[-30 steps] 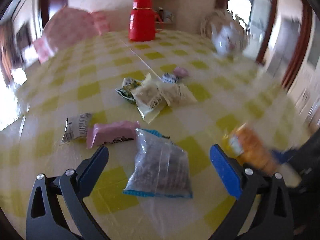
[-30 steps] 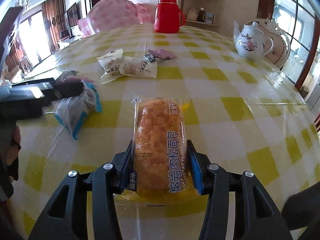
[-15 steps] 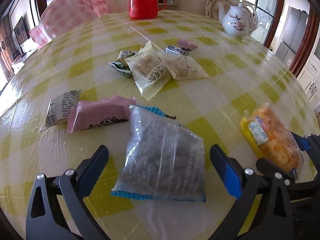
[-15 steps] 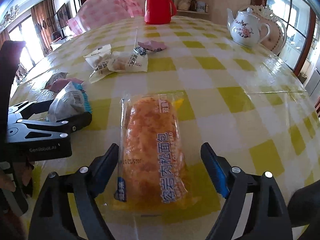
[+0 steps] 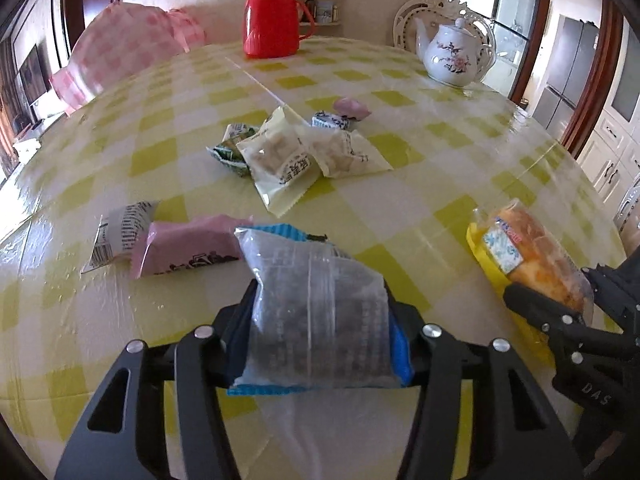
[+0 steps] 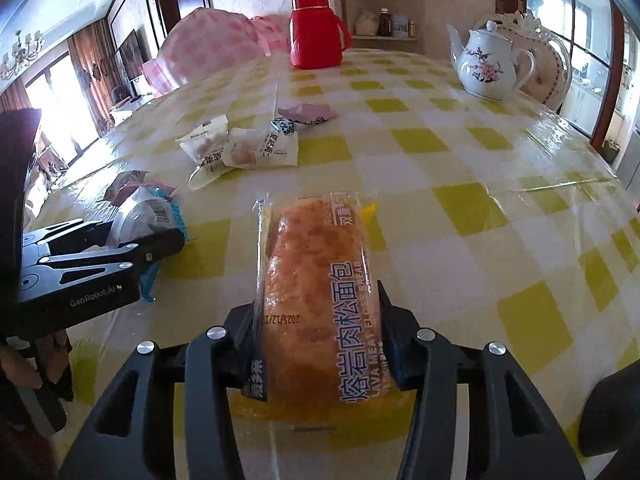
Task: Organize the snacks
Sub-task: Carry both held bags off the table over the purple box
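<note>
Here, in the left wrist view, the left gripper (image 5: 320, 320) is closing, its jaws pinching a crinkly clear bag (image 5: 316, 312) of dark bits with blue edges, low over the glossy yellow-checked table (image 5: 440, 168), just beside a pink packet (image 5: 188, 246). In the right wrist view, the right gripper (image 6: 318, 336) is closing too, pinching a long golden bread (image 6: 316, 288) in shiny film above the table, with pale packets (image 6: 244, 150) lying farther off.
</note>
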### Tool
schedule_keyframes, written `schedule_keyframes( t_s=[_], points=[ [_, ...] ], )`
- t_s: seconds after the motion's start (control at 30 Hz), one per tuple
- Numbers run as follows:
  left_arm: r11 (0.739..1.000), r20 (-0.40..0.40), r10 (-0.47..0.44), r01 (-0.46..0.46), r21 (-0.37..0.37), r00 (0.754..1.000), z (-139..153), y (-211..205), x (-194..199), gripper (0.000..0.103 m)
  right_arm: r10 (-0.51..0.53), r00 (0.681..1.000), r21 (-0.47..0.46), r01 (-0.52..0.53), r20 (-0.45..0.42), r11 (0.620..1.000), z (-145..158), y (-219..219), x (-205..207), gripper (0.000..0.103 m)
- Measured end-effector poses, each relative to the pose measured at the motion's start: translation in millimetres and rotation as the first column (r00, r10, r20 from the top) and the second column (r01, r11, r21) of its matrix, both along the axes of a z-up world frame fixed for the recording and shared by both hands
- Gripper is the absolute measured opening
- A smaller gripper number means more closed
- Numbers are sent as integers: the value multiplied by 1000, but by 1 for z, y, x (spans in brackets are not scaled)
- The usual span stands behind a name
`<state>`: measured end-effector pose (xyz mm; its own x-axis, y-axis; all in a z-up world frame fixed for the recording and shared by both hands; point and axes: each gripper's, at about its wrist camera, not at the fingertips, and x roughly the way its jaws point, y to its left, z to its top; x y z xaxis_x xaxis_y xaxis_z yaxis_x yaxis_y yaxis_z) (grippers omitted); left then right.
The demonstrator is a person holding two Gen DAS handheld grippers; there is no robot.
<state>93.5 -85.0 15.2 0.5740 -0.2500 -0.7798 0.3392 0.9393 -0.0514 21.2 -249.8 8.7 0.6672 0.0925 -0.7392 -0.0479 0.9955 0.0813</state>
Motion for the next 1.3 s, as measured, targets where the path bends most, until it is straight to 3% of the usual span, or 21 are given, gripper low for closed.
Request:
schedule_keyframes(
  t_s=[0.73,0.97,1.3],
  points=[
    [1000,49,-10,9,7,999,8,-2,-13,55,-22,1000,24,22,5,999,0,-4,-1,48],
    [999,68,43,-42,-21,997,11,16,-31,55,-44,998,69,41,35,997,7,-12,-5,48],
    [987,99,138,-128,-102,985,17,46,-69,55,0,996,149,-12,86,989,16,0,-36,48]
  ],
)
